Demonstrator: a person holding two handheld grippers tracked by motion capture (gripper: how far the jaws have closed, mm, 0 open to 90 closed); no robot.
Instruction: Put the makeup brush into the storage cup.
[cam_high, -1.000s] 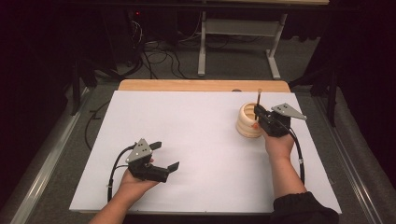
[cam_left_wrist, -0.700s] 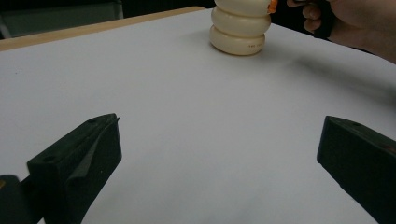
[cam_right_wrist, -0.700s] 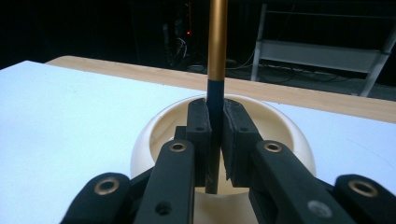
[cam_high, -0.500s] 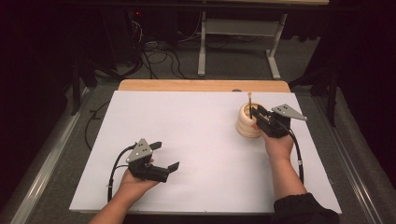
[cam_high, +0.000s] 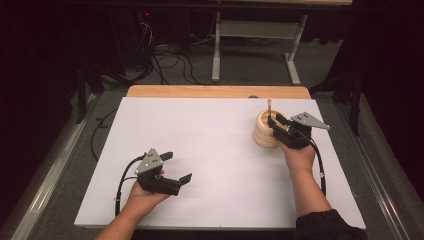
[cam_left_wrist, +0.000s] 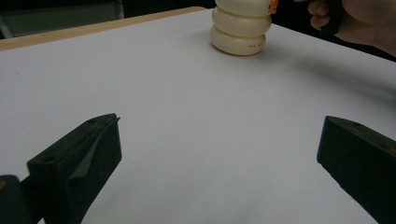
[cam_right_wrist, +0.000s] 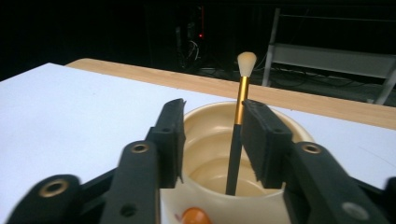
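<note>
White sheeting (cam_high: 215, 150) is covering the table as the high view looks down: the right gripper (cam_high: 272, 125) is hovering at the rim of a cream ribbed cup (cam_high: 264, 131) near the far right edge, while the left gripper (cam_high: 176, 167) is idling with its jaws apart, holding nothing. From the left gripper view, the cup (cam_left_wrist: 240, 28) is standing well ahead. In the right gripper view, the jaws have just been opening, and a brush (cam_right_wrist: 238, 126) is standing between them in the cup (cam_right_wrist: 210, 154), resting against one pad.
</note>
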